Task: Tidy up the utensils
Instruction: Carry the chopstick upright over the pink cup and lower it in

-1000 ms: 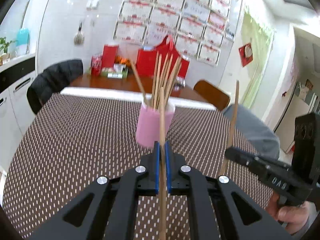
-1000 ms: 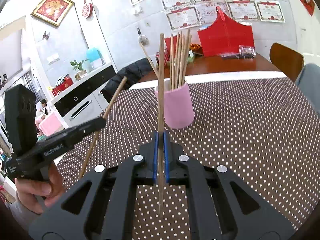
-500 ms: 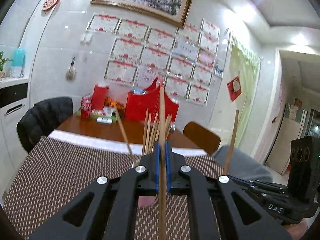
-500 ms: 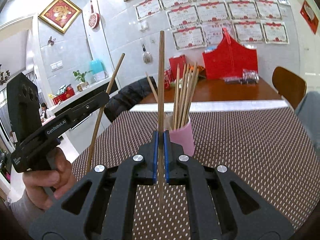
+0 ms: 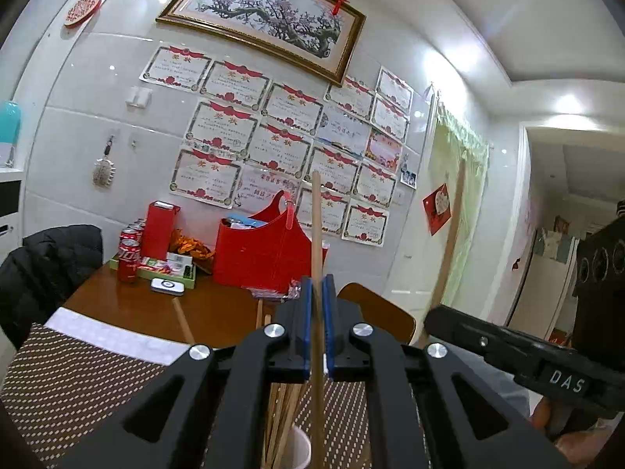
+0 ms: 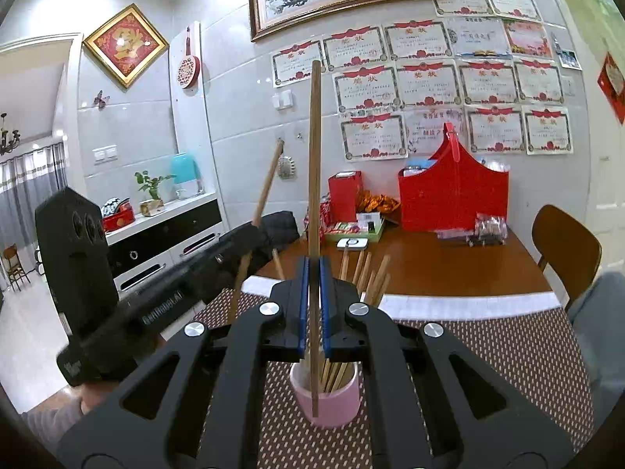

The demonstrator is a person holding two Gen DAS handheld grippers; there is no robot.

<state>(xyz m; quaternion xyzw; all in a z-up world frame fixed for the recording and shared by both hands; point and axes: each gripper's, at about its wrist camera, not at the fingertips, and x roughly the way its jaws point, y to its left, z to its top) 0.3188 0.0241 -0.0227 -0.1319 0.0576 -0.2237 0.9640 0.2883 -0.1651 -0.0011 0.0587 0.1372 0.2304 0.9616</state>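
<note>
Several wooden sticks stand already in the round pink ceramic cup (image 6: pixel 327 394) below the fingers, and two are left: the left gripper (image 5: pixel 317 326) and the right gripper (image 6: pixel 313 308) each pinch one long wooden chopstick (image 6: pixel 313 203) upright between closed fingers, above the cup.

A white tiled wall (image 5: pixel 78 125) fills the background. A gold-framed plum blossom painting (image 5: pixel 265 11) hangs high on it, with rows of red-trimmed certificates (image 5: pixel 273 144) taped just below. Under the certificates stands a brown wooden table (image 6: pixel 429 262), and a wooden chair (image 6: pixel 566 250) sits at its right end. Left of the painting hangs a diamond-shaped red and gold picture (image 6: pixel 125 45). Below that picture runs a black and white cabinet (image 6: pixel 164 234).
</note>
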